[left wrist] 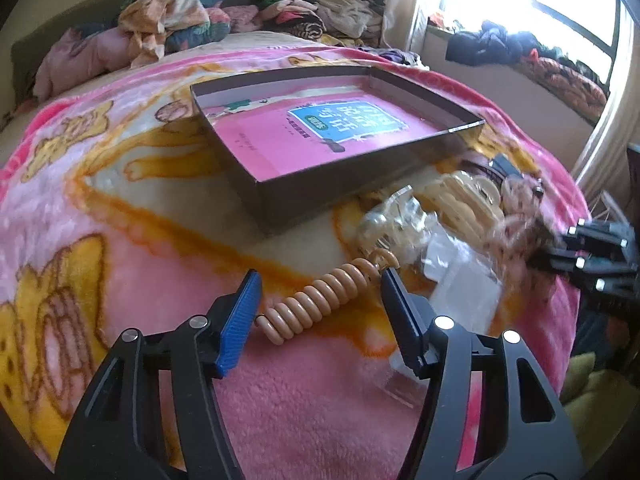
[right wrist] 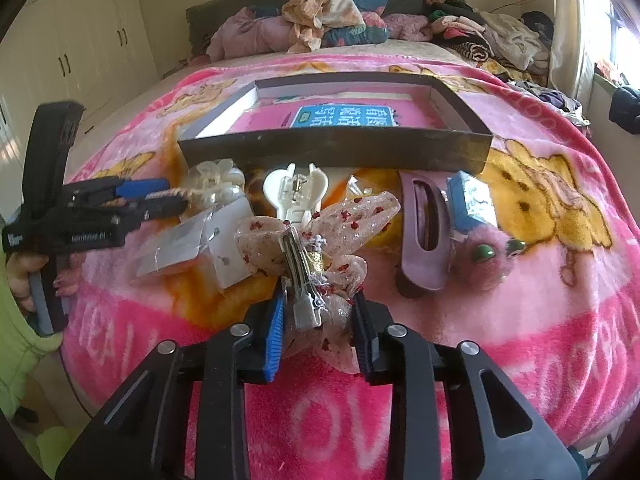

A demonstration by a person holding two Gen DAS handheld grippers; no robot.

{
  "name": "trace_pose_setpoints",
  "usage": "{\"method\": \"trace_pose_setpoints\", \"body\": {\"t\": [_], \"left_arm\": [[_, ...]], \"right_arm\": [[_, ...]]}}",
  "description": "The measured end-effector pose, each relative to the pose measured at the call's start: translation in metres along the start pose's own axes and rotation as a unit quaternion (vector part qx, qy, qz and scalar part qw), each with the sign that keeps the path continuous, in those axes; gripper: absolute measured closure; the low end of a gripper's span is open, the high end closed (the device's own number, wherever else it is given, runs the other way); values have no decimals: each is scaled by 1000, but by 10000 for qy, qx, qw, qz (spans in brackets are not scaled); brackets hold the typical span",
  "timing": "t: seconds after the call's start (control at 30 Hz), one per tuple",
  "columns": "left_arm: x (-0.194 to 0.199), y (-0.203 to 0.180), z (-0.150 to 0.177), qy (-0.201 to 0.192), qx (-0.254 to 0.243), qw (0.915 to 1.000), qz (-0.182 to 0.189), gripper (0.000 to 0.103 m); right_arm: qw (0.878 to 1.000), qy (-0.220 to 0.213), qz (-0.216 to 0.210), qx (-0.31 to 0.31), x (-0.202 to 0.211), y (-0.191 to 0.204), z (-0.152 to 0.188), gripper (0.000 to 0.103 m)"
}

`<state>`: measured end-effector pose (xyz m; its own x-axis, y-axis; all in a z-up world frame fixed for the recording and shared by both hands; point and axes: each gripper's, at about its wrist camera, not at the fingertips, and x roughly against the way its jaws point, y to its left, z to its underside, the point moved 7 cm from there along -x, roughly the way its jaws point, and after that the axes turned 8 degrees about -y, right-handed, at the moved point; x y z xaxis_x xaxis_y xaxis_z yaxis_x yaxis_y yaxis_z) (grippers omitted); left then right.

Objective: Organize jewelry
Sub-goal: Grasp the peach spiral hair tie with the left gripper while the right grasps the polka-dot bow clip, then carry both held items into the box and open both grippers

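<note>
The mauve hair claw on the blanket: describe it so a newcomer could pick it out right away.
Start at the shallow brown box on the pink blanket. Just in front of its right end lies the mauve hair claw, between a sheer bow clip and a blue packet. It alone is a plain, solid mauve oval with a long slot.

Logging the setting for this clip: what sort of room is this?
Most likely a bedroom: a bed under a pink cartoon blanket, heaped clothes at its head, built-in wardrobe doors along the wall.
</note>
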<state>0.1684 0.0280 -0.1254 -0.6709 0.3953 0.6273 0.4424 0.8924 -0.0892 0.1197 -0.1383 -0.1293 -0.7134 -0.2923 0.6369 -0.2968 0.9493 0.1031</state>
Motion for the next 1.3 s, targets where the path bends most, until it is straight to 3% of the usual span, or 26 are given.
{"method": "trace_pose_setpoints", "body": {"t": [0.03, 0.2, 0.37, 0.6, 0.87, 1.3], "left_arm": [[1, -1, 1, 4, -38, 10000, 21, 76], [13, -6, 4, -5, -107, 9998, -139, 78], [21, -7, 5, -33, -36, 9998, -191, 89], [28, -1, -1, -116, 120, 9995, -281, 91], [31, -10, -38, -445, 161, 9987, -166, 91], [-4, -20, -93, -743, 242, 9969, -107, 91]], "right_arm": [[10000, -32, 19, -6, 2, -1, -2, 78], [9997, -218, 35, -100, 13, -7, -10, 80], [9991, -410, 17, -131, 23, -10, -20, 80], [9983, -566, 12, -144, 29, -11, -28, 80], [9974, -692, -22, -180, 33, -14, -39, 80], [9953, -901, 133, -321, 27, -42, -71, 80]]}}
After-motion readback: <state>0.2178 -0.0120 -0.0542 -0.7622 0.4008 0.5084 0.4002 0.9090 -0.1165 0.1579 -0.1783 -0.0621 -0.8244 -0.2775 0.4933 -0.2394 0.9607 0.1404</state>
